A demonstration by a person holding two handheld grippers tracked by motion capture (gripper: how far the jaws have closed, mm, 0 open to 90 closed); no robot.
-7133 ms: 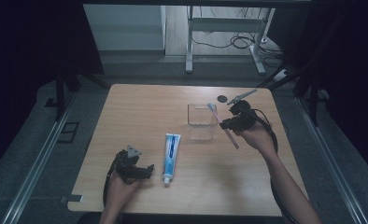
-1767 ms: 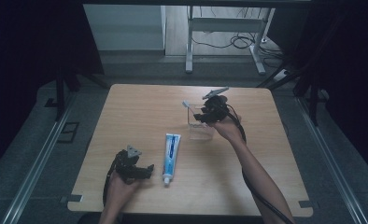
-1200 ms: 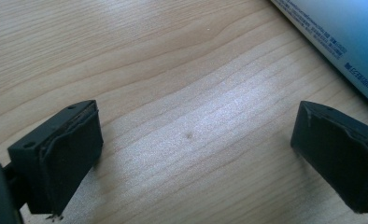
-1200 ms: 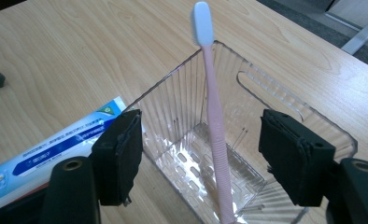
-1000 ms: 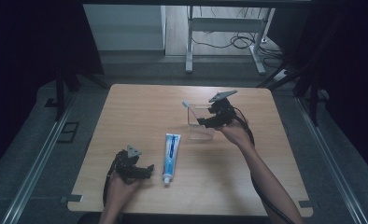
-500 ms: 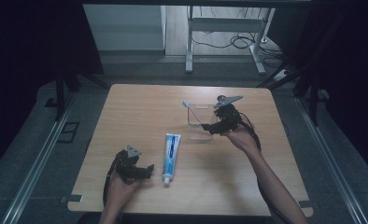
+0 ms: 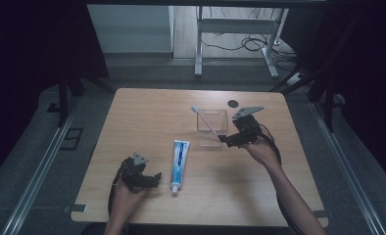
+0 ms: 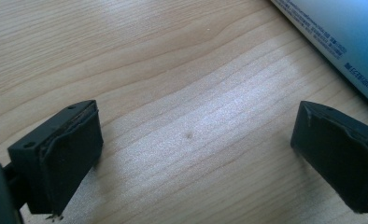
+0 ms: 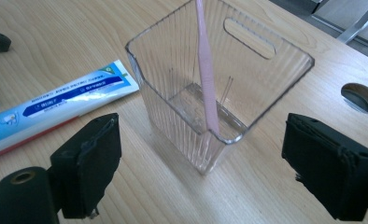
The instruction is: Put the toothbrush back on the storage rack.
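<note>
Pink toothbrush (image 7: pixel 205 122) stood tilted inside the clear ribbed cup (image 7: pixel 212 128), handle end down in the near corner of the cup as the right gripper view showed it (image 9: pixel 205 70), bristle head sticking out past the far-left rim in the high view. Cup (image 9: pixel 219 79) sat upright on the wooden counter (image 7: pixel 147 112), right of centre, with a slot handle cut in its far wall.

Right tongs (image 7: pixel 224 139) were just beside the cup on its right-near side, not touching it. Jaws had just been opening and stood spread wide; in the right gripper view (image 9: pixel 198 179) the cup's near corner was ahead of the gap between them, and nothing was pinched (toothbrush stood free).

Left tongs (image 7: pixel 154 177) rested low at the near-left of the counter, jaws spread wide over bare wood in the left gripper view (image 8: pixel 196 163), holding nothing. Toothpaste tube (image 7: pixel 179 159) lay flat just right of them, cap end toward the person, long axis pointing roughly away; its blue edge showed in the corner of the left gripper view (image 8: pixel 341 32).

Round dark hole (image 7: pixel 233 103) in the counter was beyond the cup, near the far edge.
</note>
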